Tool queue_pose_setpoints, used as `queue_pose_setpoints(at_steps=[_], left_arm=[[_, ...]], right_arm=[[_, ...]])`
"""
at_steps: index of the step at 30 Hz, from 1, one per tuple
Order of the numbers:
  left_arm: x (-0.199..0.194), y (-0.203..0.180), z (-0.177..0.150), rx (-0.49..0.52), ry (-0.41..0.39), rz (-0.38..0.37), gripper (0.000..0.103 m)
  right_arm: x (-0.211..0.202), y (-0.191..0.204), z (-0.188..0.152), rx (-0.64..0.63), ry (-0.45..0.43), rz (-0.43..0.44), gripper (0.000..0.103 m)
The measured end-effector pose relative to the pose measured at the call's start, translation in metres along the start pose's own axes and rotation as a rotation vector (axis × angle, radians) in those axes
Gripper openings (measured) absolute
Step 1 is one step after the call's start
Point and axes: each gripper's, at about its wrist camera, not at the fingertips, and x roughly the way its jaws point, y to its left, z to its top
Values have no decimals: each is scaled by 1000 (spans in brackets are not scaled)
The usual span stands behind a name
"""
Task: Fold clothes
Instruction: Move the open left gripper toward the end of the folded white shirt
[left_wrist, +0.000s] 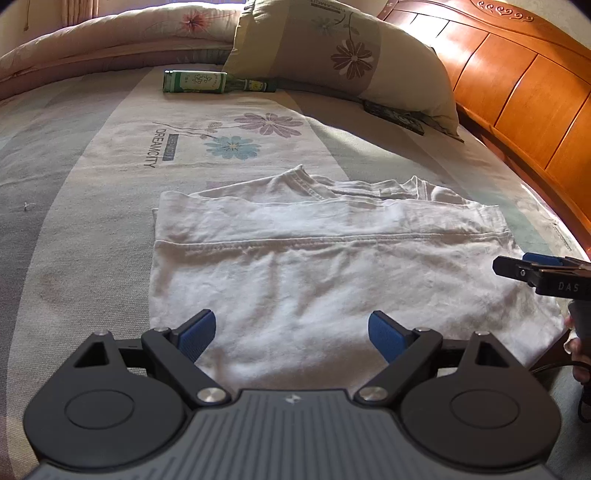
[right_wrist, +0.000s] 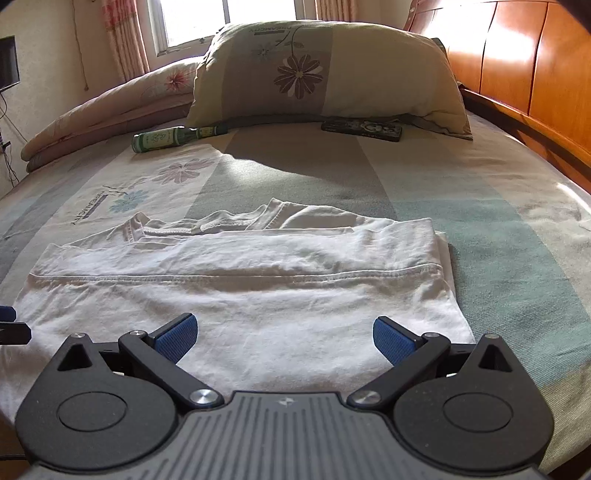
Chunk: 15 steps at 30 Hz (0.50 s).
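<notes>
A white T-shirt (left_wrist: 325, 266) lies partly folded on the bed, its hem turned over the body and its collar at the far side; the right wrist view shows the same T-shirt (right_wrist: 251, 280). My left gripper (left_wrist: 291, 332) hovers open over the shirt's near edge, blue pads wide apart and nothing between them. My right gripper (right_wrist: 282, 334) is open too, above the near right part of the shirt, empty. In the left wrist view the right gripper (left_wrist: 524, 267) enters from the right edge, over the shirt's right side.
A green glass bottle (left_wrist: 214, 82) lies on the striped floral sheet (left_wrist: 92, 166) at the far side. A flowered pillow (right_wrist: 325, 70) leans by the wooden headboard (left_wrist: 517, 85), a dark patterned phone (right_wrist: 362, 130) in front of it. A rolled quilt (right_wrist: 110, 107) lies far left.
</notes>
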Motion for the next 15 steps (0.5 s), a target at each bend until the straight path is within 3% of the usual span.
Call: queue_pose_setpoints(at_steps=[2,5,7,9,11,15], left_arm=[[-1,-2,2,21,-11,8,90],[1,2,3,19,-18,23,90],[3,5,6,-2,-18,23,90],[6,5,10,-7,-21,18,90],[8,2,14,0,-28,17,90],[7,-5,20,16,-43,11,90]], right_arm=[[7,-16,-8,61,43,-40,103],[-5,-28,-23,104,40,-50,103],[-9,-27,-21,85,58,-55,103],[-9,-26,-8,87,49,-62,103],[-6,-23,8,62,-5,-22,103],[27,-26,36,41,-24,47,103]])
